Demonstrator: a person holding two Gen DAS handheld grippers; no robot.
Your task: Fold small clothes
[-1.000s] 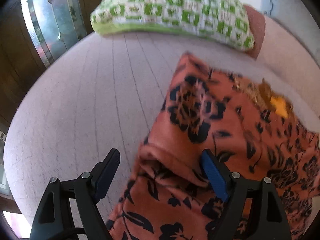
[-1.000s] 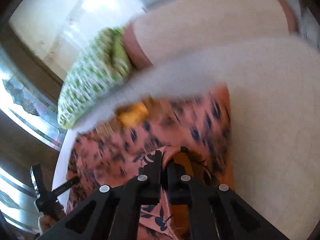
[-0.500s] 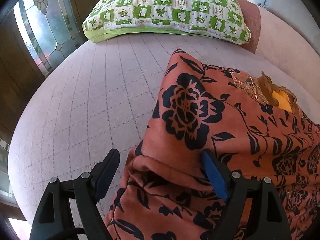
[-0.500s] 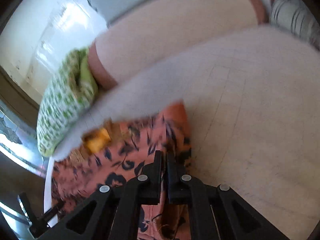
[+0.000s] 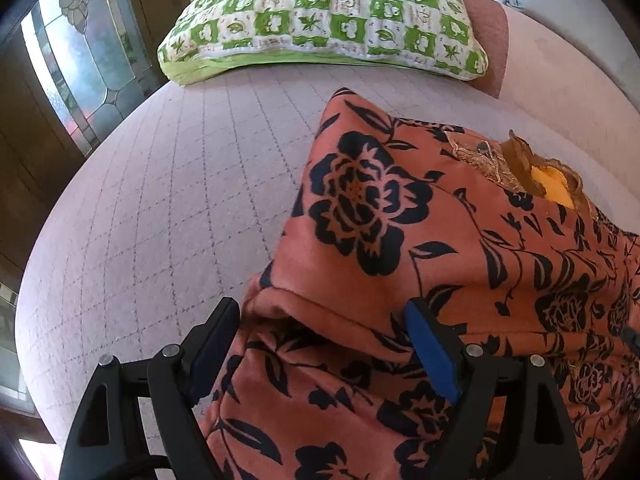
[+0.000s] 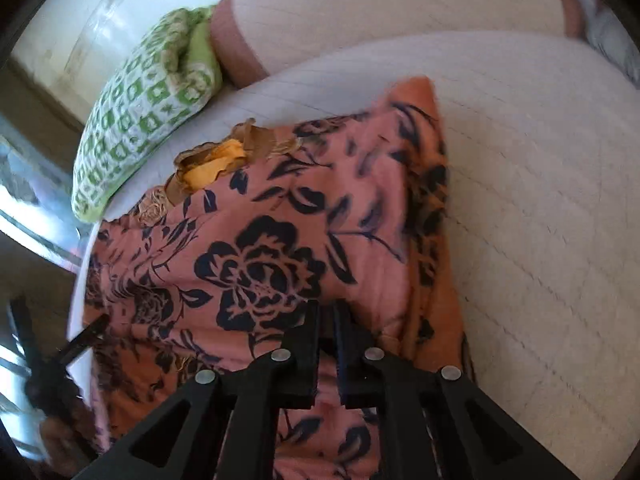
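Salmon-orange floral cloth, the garment [image 5: 460, 248], lies on the quilted bed [image 5: 168, 200]; in the left wrist view the left gripper [image 5: 324, 344] has its fingers [image 5: 430, 354] spread wide, a folded hem between them, a green checked pillow [image 5: 324, 20] far ahead. In the right wrist view the right gripper [image 6: 326, 336] has its fingers [image 6: 306, 344] pinched narrow on the garment [image 6: 280, 240], the cloth spreading ahead and leftward.

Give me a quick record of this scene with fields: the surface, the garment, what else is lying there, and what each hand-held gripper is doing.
surface: pale quilted cushion
garment: salmon-orange cloth with dark floral print, partly folded, yellow lining showing at the neck opening
other item: green-and-white checked pillow at the far edge
left hand-held gripper: open, fingers either side of a fabric fold
right hand-held gripper: shut on the garment
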